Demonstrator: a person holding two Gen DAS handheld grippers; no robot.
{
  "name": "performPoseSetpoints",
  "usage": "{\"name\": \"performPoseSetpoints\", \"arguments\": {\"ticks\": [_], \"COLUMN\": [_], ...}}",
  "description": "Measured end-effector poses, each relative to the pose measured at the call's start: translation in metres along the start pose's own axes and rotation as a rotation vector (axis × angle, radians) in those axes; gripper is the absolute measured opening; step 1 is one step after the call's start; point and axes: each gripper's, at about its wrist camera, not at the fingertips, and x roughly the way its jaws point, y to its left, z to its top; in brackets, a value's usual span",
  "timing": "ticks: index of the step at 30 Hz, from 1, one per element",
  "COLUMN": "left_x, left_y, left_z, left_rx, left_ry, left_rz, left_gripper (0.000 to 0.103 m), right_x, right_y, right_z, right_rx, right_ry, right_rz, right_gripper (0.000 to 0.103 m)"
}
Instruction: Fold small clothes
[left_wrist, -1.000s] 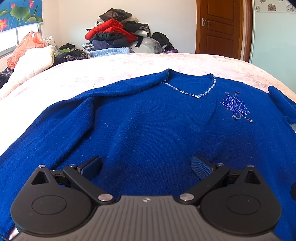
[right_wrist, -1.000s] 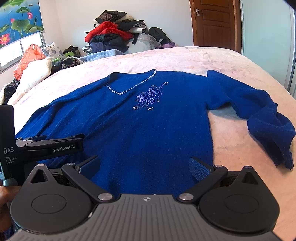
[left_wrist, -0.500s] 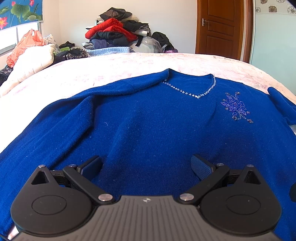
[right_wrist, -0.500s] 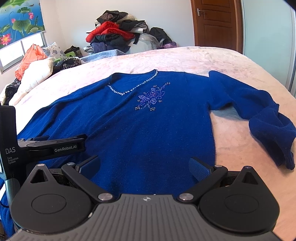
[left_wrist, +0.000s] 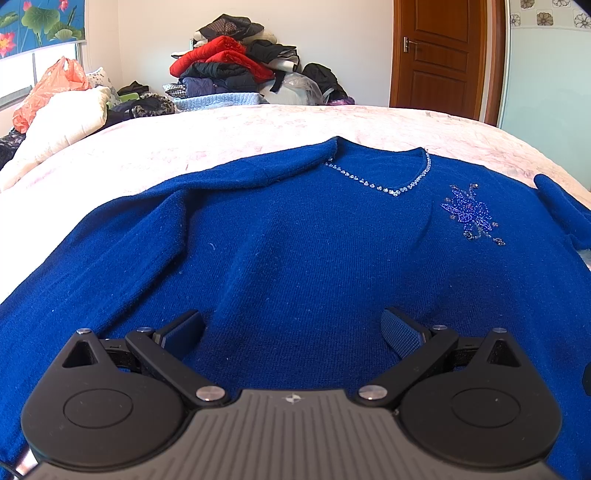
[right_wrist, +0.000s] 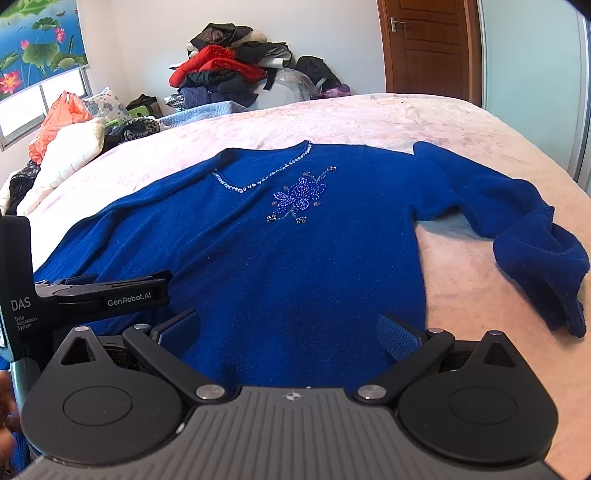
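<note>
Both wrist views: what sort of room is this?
Most likely a home bedroom: a blue sweater lies on a bed, a clothes pile sits behind it, and a wooden door stands beyond.

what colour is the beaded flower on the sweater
The beaded flower is violet-blue with a few dark beads, on the royal blue sweater; right wrist view shows it best.

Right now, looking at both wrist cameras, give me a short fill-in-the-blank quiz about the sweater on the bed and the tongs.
1. The blue knitted sweater lies spread on a pale pink ____.
2. Both the left tongs and the right tongs are ____, gripping nothing.
3. The beaded flower decoration sits just below the sweater's ____.
4. The crumpled sleeve lies on the sweater's ____ side in the right wrist view.

Missing words: bed; open; neckline; right
</note>
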Motion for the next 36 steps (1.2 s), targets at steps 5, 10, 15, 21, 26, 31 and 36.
{"name": "performPoseSetpoints", "arguments": {"ticks": [5, 10, 15, 21, 26, 31, 36], "left_x": [0.0, 0.0, 0.0, 0.0, -0.002, -0.014, -0.037], "left_y": [0.0, 0.0, 0.001, 0.001, 0.005, 0.006, -0.01], "left_z": [0.0, 0.0, 0.0, 0.0, 0.002, 0.009, 0.022], "left_rx": [0.001, 0.0, 0.0, 0.0, 0.0, -0.024, 0.044], "left_ry": [0.0, 0.0, 0.0, 0.0, 0.006, 0.009, -0.007], "left_rz": [0.001, 0.0, 0.001, 0.0, -0.023, -0.009, -0.044], "left_gripper": [0.103, 0.103, 0.103, 0.103, 0.103, 0.103, 0.103], "right_x": [-0.003, -0.008, -0.003, -0.002, -0.004, -0.01, -0.017], "right_y": [0.001, 0.007, 0.006, 0.007, 0.01, 0.01, 0.003], "right_z": [0.0, 0.002, 0.001, 0.0, 0.0, -0.003, -0.004], "right_rx": [-0.012, -0.049, -0.034, -0.029, -0.057, -0.125, -0.196], "right_ry": [-0.033, -0.052, -0.029, -0.029, -0.039, -0.072, -0.112], "right_rz": [-0.003, -0.014, -0.001, -0.004, -0.009, -0.014, -0.076], "right_gripper": [0.103, 0.103, 0.103, 0.103, 0.103, 0.103, 0.102]}}
